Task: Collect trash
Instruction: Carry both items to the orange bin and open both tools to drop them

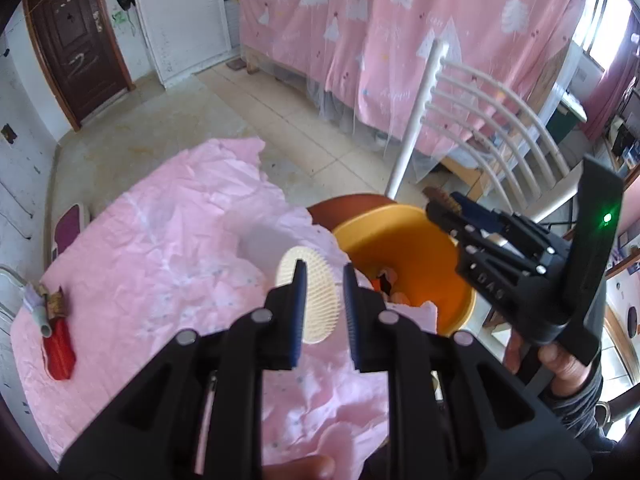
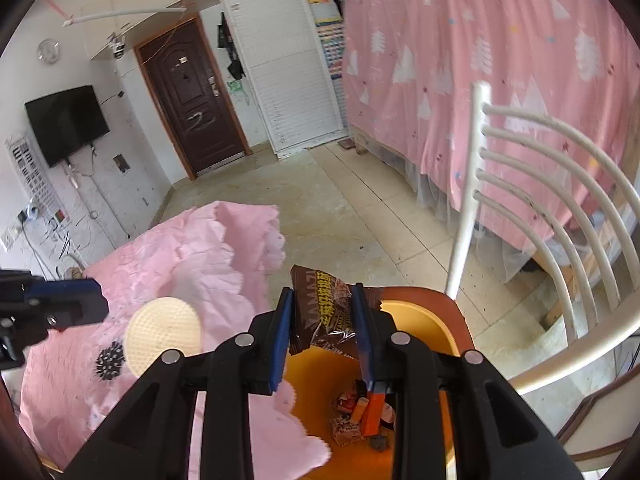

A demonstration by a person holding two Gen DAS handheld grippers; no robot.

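While the right gripper (image 2: 323, 322) clamps a brown snack wrapper (image 2: 325, 312) between its blue pads, it holds that wrapper over the mouth of an orange bin (image 2: 420, 320), which stands on a chair seat just beside the table edge. Down in the bin lie more scraps (image 2: 360, 416), among them small wrappers and an orange carton. From the left wrist view the same gripper (image 1: 440, 204) hangs above the bin (image 1: 408, 248) with the wrapper's tip poking out of its fingers. The left gripper (image 1: 324, 292) hovers over the pink tablecloth (image 1: 140, 248) with its jaws apart and nothing between them; a cream round mat (image 1: 316, 292) lies on the cloth beneath them. Near the cloth's far left edge rests a red item (image 1: 59, 346) with a grey tube touching it
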